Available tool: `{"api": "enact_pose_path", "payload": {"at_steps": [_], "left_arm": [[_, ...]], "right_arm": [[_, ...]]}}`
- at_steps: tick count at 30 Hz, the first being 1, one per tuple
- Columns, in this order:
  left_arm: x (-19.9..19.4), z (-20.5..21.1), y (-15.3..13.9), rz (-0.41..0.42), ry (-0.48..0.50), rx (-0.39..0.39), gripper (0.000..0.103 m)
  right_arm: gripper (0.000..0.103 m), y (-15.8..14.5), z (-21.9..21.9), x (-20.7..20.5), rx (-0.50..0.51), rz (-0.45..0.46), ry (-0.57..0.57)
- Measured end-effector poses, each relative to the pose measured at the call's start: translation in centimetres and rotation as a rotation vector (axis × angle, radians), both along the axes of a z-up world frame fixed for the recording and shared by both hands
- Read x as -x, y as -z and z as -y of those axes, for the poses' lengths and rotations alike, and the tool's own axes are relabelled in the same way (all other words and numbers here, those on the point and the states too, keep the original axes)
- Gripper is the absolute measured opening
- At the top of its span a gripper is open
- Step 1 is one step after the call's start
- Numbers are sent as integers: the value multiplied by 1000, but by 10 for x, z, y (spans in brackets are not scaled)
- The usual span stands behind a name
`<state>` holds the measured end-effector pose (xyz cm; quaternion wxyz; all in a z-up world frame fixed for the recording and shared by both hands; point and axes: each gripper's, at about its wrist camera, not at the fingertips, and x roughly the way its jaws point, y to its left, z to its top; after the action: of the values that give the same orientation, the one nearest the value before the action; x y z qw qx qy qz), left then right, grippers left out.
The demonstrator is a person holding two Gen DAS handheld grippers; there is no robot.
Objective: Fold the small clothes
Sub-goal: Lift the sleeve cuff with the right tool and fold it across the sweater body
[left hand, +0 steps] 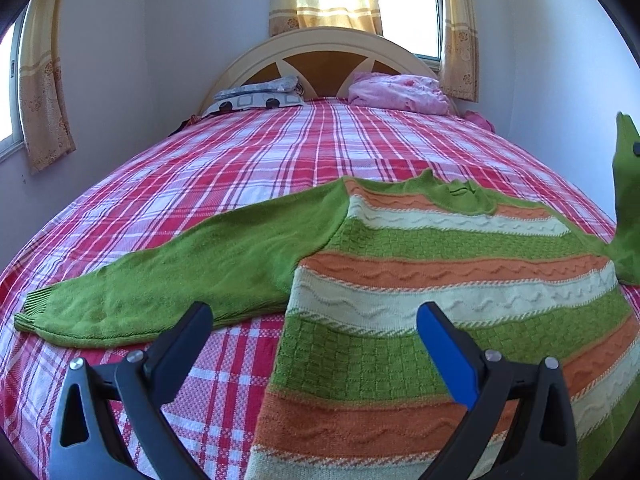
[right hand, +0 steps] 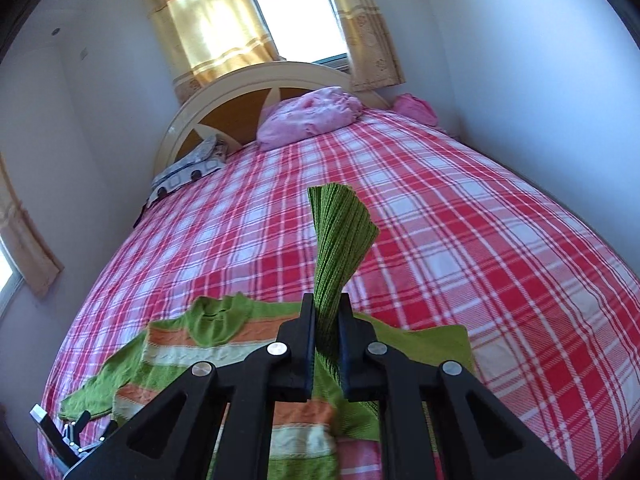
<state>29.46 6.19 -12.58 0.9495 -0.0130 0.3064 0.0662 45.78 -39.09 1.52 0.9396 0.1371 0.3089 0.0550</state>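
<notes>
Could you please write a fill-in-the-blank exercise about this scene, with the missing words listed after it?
1. The right claw is shut on the ribbed cuff of the sweater's ____ sleeve.
2. The left claw hovers ____ above the sweater, holding nothing.
3. The sweater lies on a bed sheet with a red and white ____ pattern.
4. The other sleeve lies ____ on the bed.

Missing words: green; open; plaid; flat

Striped green, orange and cream sweater (left hand: 420, 292) lay flat on plaid bed (left hand: 248, 160), one green sleeve (left hand: 168, 280) stretched toward left of frame, other sleeve (left hand: 626, 200) lifted at right edge, left gripper (left hand: 314, 320) spread wide at bottom, pillows (left hand: 256, 98) near headboard (left hand: 320, 52) at top.
</notes>
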Motion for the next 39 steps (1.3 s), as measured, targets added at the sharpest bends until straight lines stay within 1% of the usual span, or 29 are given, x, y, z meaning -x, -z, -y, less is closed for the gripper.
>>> {"api": "enact_pose_path", "payload": {"at_steps": [5, 9, 12, 16, 20, 25, 29, 31, 32, 34, 35, 39], "left_arm": [[-2, -4, 4, -18, -11, 19, 103], [1, -12, 4, -10, -31, 58, 103], [4, -20, 4, 2, -72, 87, 103], [5, -34, 6, 3, -95, 155, 103], [7, -45, 8, 7, -113, 220, 103], [9, -50, 9, 18, -123, 256, 103], [11, -52, 9, 25, -129, 268, 103], [11, -53, 9, 26, -130, 277, 103], [11, -54, 10, 24, -131, 282, 103], [11, -55, 10, 22, -127, 290, 103], [11, -55, 10, 20, -124, 290, 103], [9, -50, 9, 16, -70, 289, 103]], "right_arm": [[9, -26, -41, -7, -5, 48, -71], [9, -42, -86, -12, -9, 73, -147], [9, -48, -120, -13, -9, 86, -207], [9, -47, -167, -15, -12, 88, -281], [9, -26, -209, -20, -22, 55, -332], [9, 23, -258, -23, -44, -21, -384], [9, 69, -285, -24, -67, -74, -438], [13, 87, -296, -19, -75, -92, -473], [20, 95, -299, -17, -77, -118, -498], [74, 107, -295, -8, -71, -156, -534], [76, 109, -291, 0, -63, -153, -547], [76, 113, -252, 44, 87, -110, -511]]}}
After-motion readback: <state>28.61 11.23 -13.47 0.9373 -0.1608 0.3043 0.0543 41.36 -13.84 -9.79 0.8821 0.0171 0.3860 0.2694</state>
